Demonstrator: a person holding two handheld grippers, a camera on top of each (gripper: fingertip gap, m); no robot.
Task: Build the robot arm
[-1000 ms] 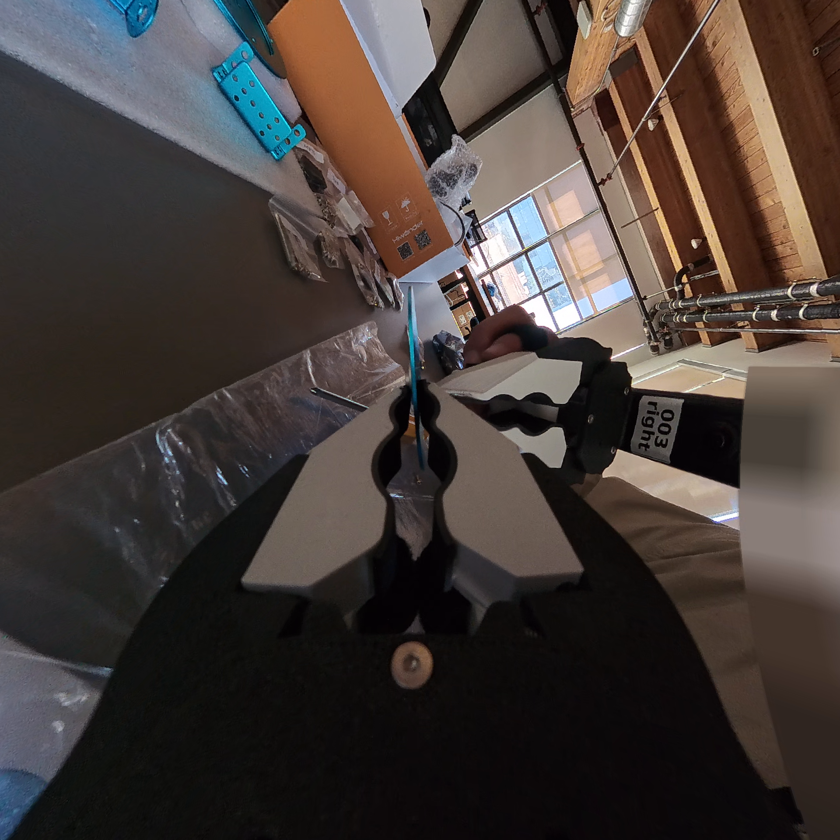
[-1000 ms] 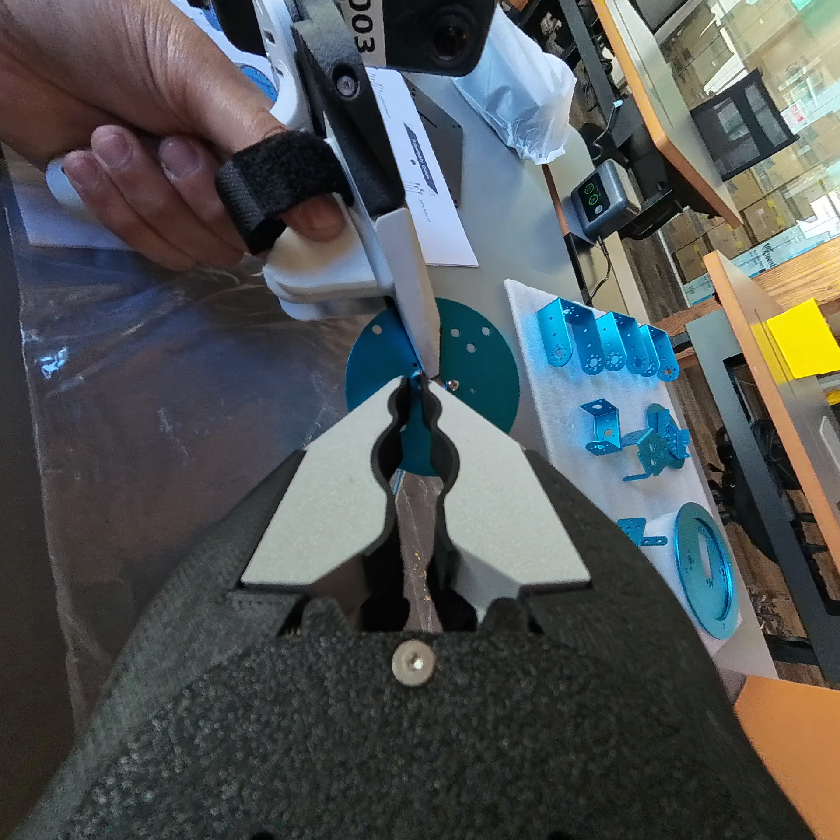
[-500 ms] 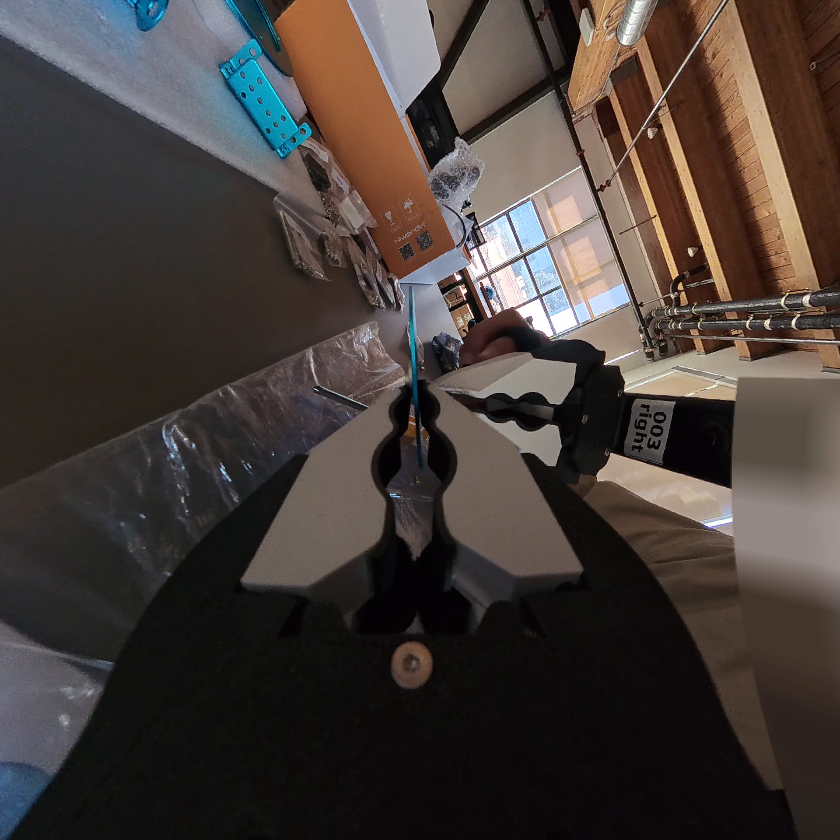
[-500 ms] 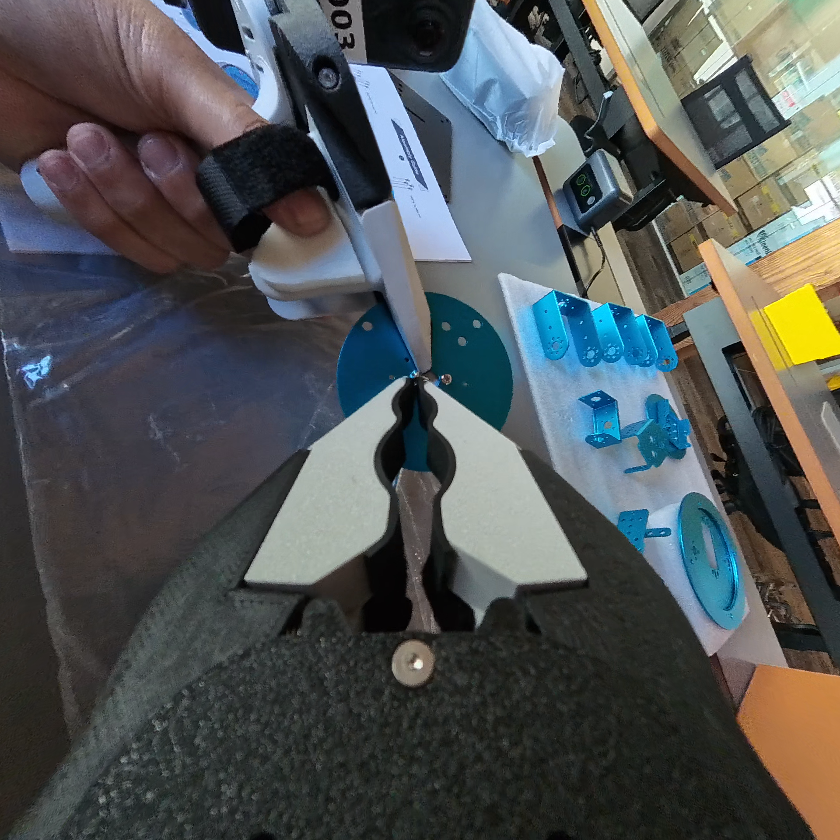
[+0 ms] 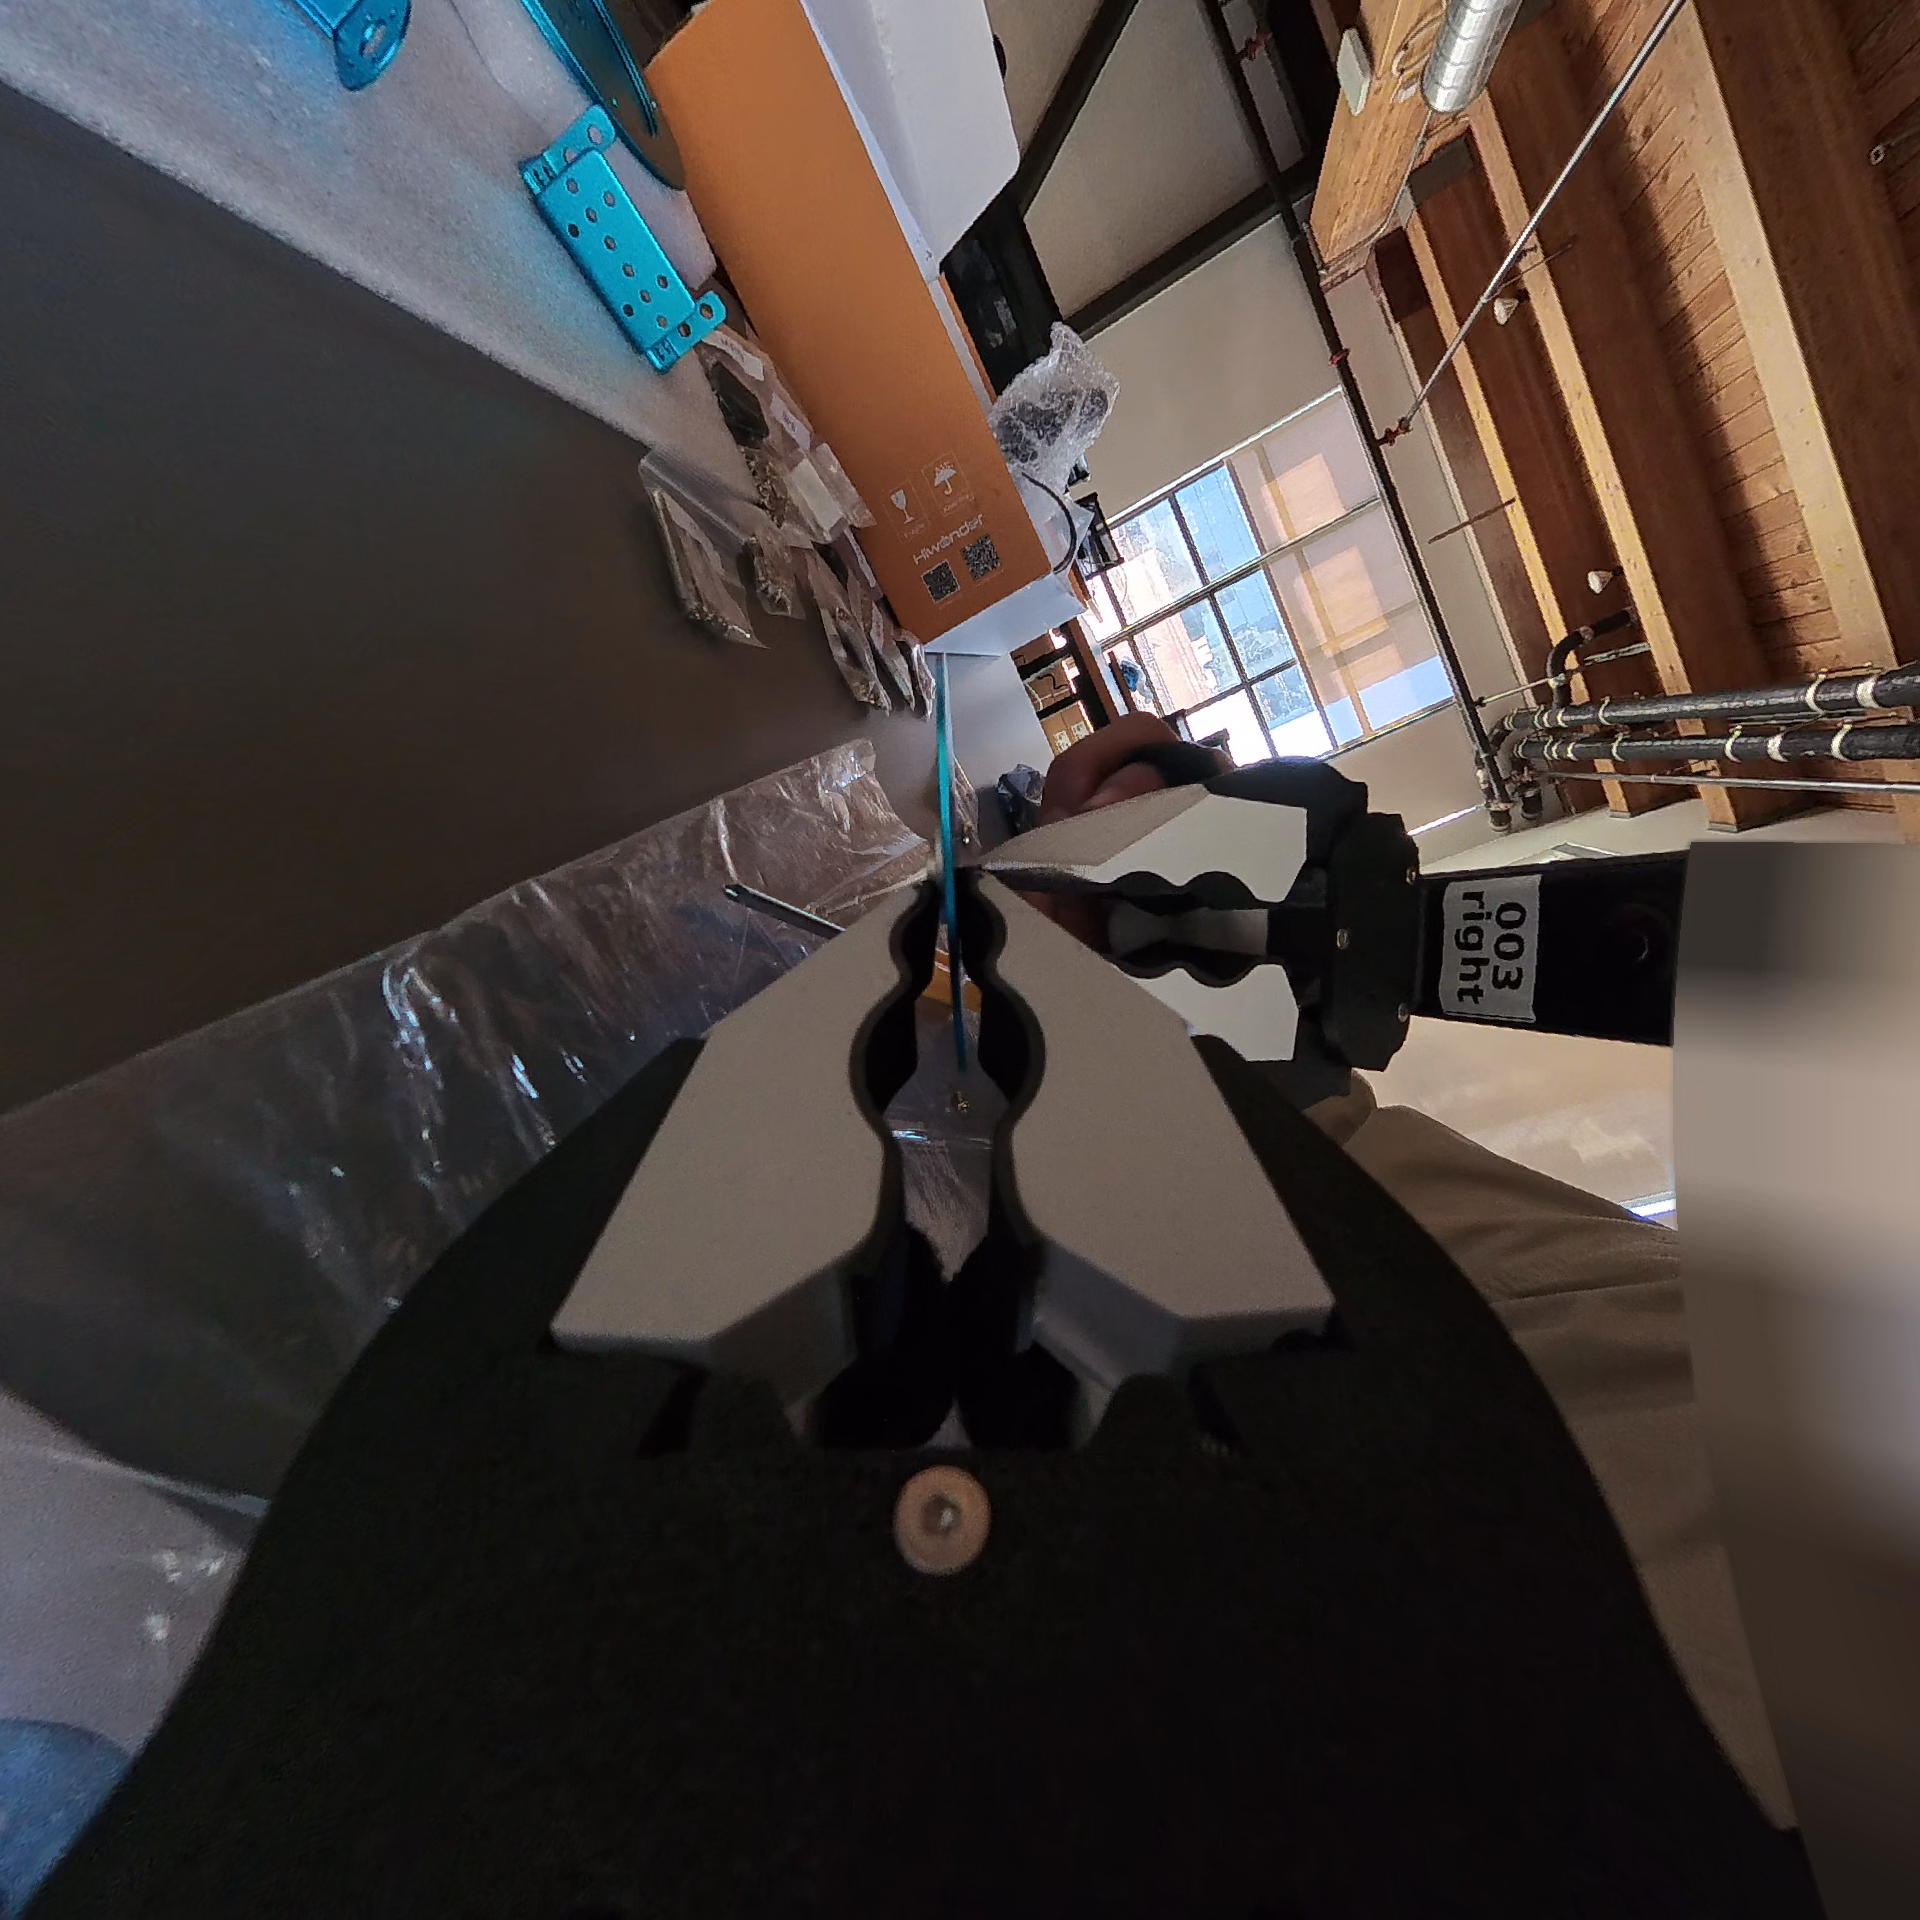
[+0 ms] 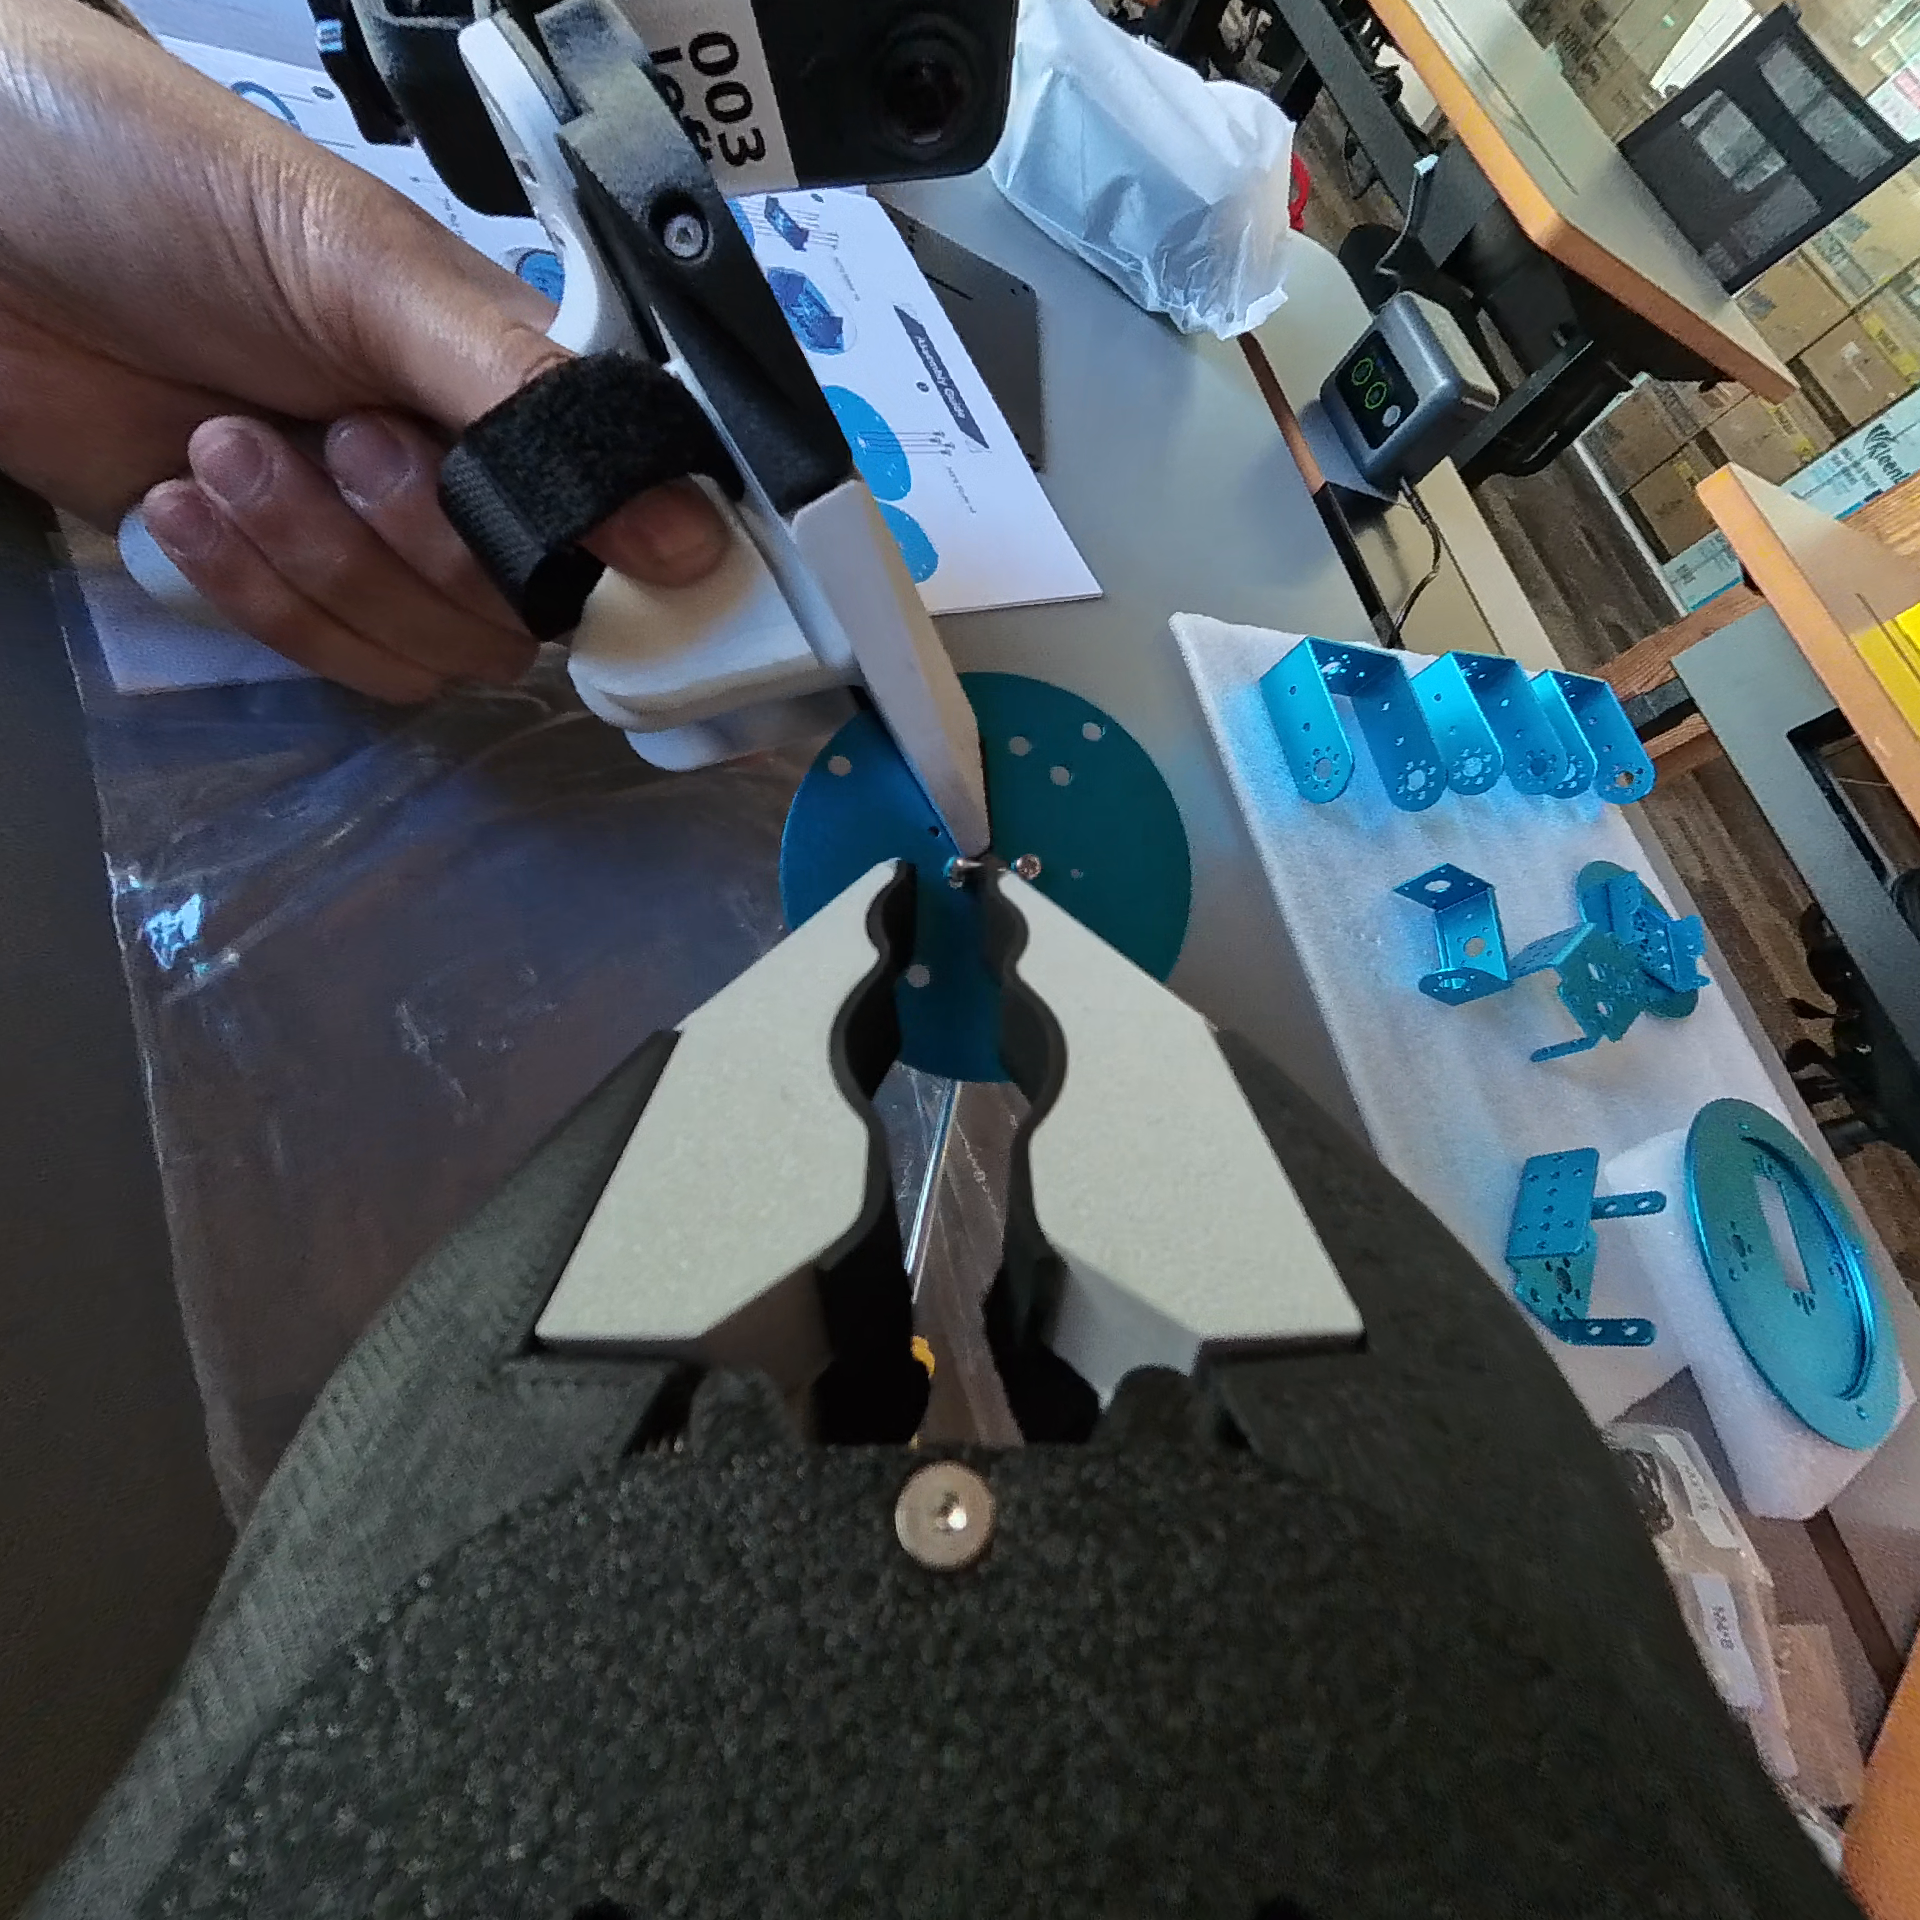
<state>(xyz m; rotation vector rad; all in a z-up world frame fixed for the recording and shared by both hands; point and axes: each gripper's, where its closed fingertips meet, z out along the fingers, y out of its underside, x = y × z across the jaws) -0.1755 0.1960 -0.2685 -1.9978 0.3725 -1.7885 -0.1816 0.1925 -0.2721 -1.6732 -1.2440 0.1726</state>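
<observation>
Both claws clamped: left claw (image 5: 948, 899) on blue disc (image 6: 1091, 831), right claw (image 6: 961, 883) on tiny screw (image 6: 971, 860), partly hidden.

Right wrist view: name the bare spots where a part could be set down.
Free: the clear plastic sheet left of the blue disc, and the grey table strip between the printed sheet and the white bag. Crowded: the foam pad, full of blue brackets, and the disc itself, clamped in the left gripper.
</observation>
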